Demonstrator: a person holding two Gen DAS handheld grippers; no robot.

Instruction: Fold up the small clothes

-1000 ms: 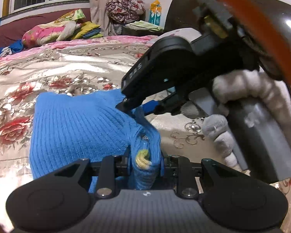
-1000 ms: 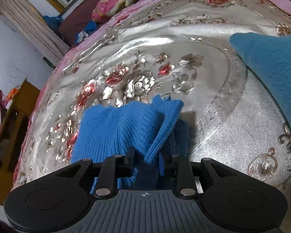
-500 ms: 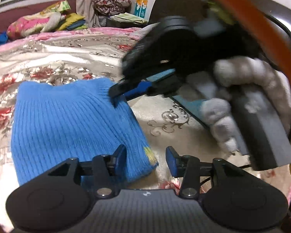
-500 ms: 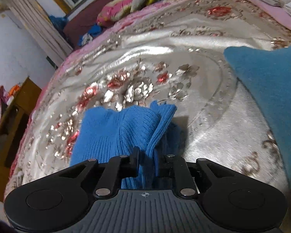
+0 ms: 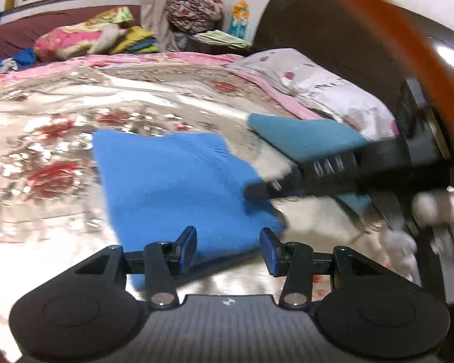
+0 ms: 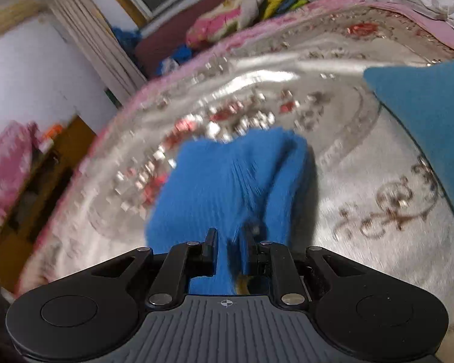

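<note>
1. Now the left tool (image 5: pixel 228 249) is spread wide and grips nothing, poised over the blue knit garment (image 5: pixel 178 187) on the bed (image 5: pixel 45 139).
2. Right tool (image 6: pixel 228 252) is clamped on a raised fold of the garment's edge.

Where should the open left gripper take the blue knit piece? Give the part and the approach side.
Take the blue knit piece at its near corner, the thick edge just ahead of the open left gripper. Come in low from the near side. The right gripper is shut on its right edge, so probably stay clear of that side.
</note>
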